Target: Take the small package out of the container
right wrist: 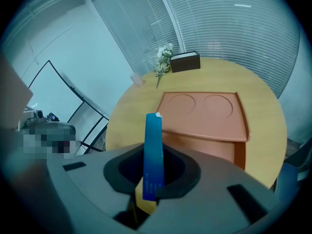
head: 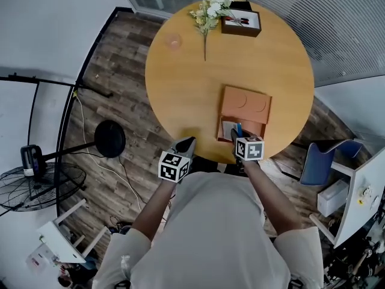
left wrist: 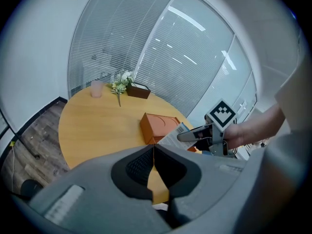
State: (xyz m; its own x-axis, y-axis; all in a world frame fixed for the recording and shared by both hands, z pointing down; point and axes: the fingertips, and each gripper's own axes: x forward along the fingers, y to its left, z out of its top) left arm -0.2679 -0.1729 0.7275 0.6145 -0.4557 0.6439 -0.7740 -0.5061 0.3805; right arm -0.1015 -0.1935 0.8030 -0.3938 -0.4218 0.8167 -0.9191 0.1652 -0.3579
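Observation:
An orange container point(head: 245, 110) lies on the round wooden table point(head: 180, 89) near its front edge, its lid point(right wrist: 202, 113) with two round dents resting over the far part. My right gripper point(head: 236, 135) hangs at the container's open near end, shut on a small blue package point(right wrist: 153, 150) that stands upright between its jaws point(right wrist: 148, 190). In the head view the blue package point(head: 239, 129) shows just above a white leaflet point(head: 228, 129) in the opening. My left gripper point(head: 187, 142) is shut and empty, left of the container at the table edge; its pads meet point(left wrist: 154, 152).
At the table's far side lie a flower sprig point(head: 209, 11), a dark brown box point(head: 242, 24) and a pink cup point(head: 174, 41). A fan point(head: 36, 182) and lamp base point(head: 110, 138) stand on the floor left; a blue chair point(head: 319, 161) stands right.

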